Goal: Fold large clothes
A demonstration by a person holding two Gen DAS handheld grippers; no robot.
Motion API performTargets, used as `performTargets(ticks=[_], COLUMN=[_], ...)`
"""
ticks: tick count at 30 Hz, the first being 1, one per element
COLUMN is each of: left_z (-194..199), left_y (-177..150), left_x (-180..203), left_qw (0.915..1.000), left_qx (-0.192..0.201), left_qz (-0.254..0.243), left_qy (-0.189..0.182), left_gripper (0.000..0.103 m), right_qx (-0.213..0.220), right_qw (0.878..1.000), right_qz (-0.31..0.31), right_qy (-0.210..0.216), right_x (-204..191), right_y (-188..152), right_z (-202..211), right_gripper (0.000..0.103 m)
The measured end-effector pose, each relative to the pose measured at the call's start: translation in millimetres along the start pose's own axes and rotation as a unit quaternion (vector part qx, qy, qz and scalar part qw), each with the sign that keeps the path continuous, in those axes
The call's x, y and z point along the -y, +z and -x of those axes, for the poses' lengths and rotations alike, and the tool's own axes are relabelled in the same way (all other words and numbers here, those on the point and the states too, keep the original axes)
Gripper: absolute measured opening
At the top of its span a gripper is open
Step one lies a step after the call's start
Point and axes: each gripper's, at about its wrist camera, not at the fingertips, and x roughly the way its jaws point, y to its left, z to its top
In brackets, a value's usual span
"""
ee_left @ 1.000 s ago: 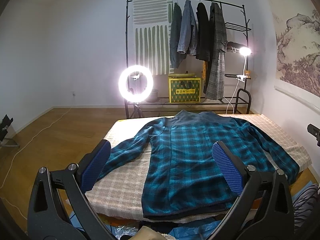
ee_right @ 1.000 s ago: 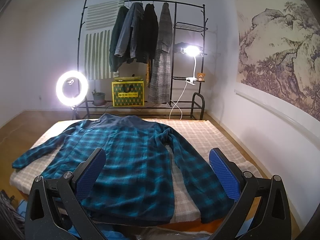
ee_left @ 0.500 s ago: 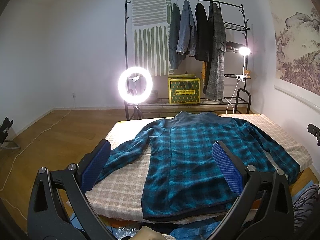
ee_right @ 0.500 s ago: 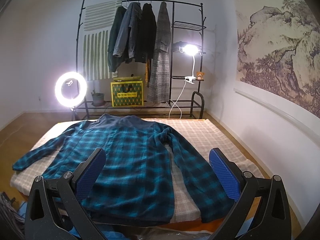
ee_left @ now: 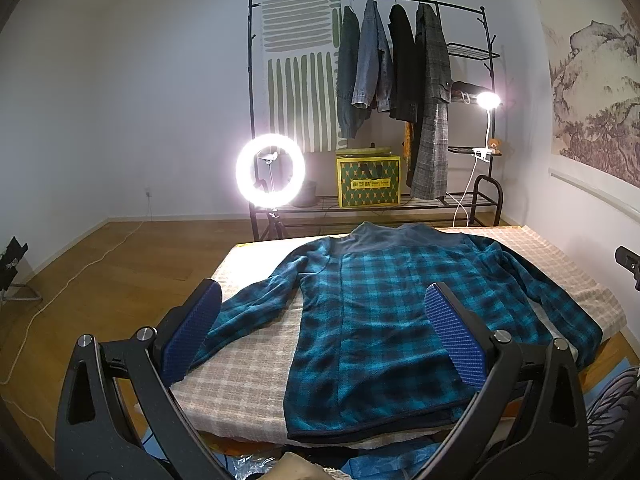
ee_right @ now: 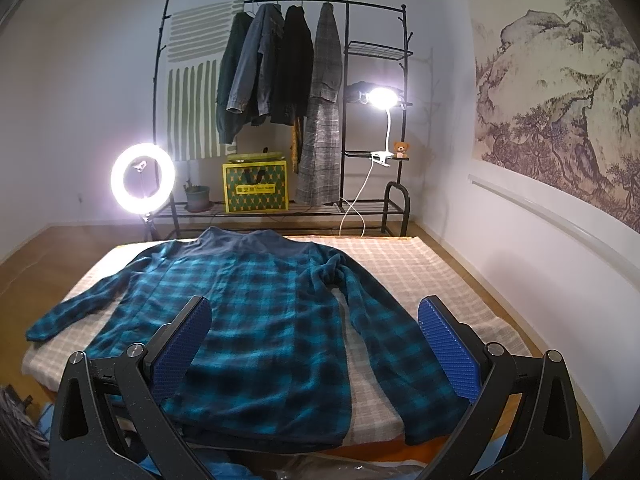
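A teal and black plaid fleece jacket [ee_left: 384,320] lies flat on a low table with a beige checked cover [ee_left: 240,364], collar at the far end, both sleeves spread out to the sides. It also shows in the right wrist view [ee_right: 260,320]. My left gripper [ee_left: 320,332] is open and empty, held above the near hem on the jacket's left side. My right gripper [ee_right: 316,340] is open and empty, above the near hem on the right side, near the right sleeve [ee_right: 400,344].
A black clothes rack [ee_left: 400,80] with hanging coats stands behind the table, with a yellow box [ee_left: 368,180] on its shelf. A lit ring light [ee_left: 270,170] stands at the back left, a clip lamp [ee_right: 382,98] at the right. Loose fabric lies under the near edge.
Both views have shifted very slightly; the jacket and the open grippers stand as before.
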Motion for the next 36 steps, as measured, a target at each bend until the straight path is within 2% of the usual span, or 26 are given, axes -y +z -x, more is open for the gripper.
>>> performTargets(ticks=[33, 36], left_z=[0, -12], left_y=[1, -1], left_x=[2, -2], left_qw=[1.0000, 1.0000], left_qx=[-0.001, -0.006], left_qz=[-0.003, -0.002], left_qy=[0.003, 0.004], left_gripper=[0.103, 0.103], right_qx=[-0.002, -0.003], right_qw=[1.000, 1.000], right_qz=[0.001, 0.004], right_qy=[0.004, 0.007], right_x=[-9, -15], right_y=[-3, -1], right_z=[-3, -6], right_gripper=[0.102, 0.102])
